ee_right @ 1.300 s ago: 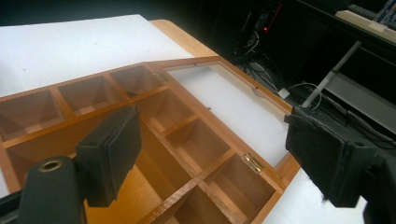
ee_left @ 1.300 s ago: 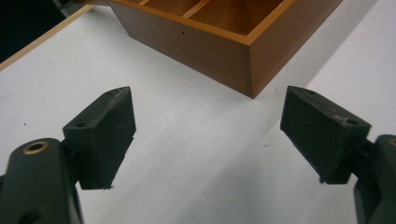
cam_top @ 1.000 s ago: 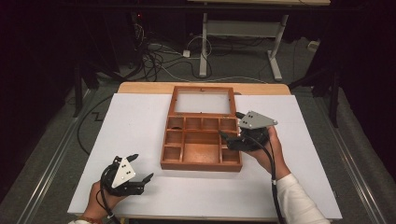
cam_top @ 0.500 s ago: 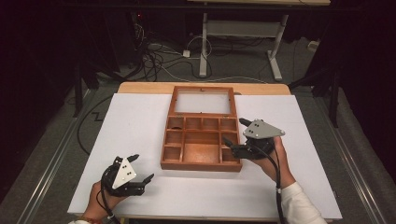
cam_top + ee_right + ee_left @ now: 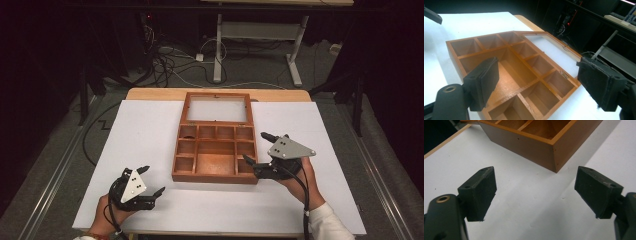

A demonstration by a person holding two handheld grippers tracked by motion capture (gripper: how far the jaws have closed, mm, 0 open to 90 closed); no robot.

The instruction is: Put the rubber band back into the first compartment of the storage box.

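The wooden box (image 5: 215, 150) lies open near the middle of the tabletop (image 5: 310, 125), its glass-paned lid (image 5: 217, 108) folded flat on the far side of the tray and joined to it by small hinges. The tray is split into a large centre cell and smaller cells around it, and the ones that can be seen into look empty.

The right hand-held gripper (image 5: 254, 147) sits just beside the box's right wall, near its front right corner, jaws spread wide and holding nothing. In the right gripper view it looks across the compartments toward the lid. The left hand-held gripper (image 5: 153, 180) rests off the box's front left corner, apart from it, also wide open and empty; its own view shows that corner (image 5: 554, 157) just ahead of its jaws.

The step in hand looks like closing the box. To do it well, the right hand-held gripper should probably reach past the tray to the lid's far edge, pinch the wooden frame and not the pane, and swing it over in an arc about the hinges. The left one can steady the tray at its front left corner so the box does not slide on the smooth white surface. Lower the lid slowly and let go only once it sits flush.
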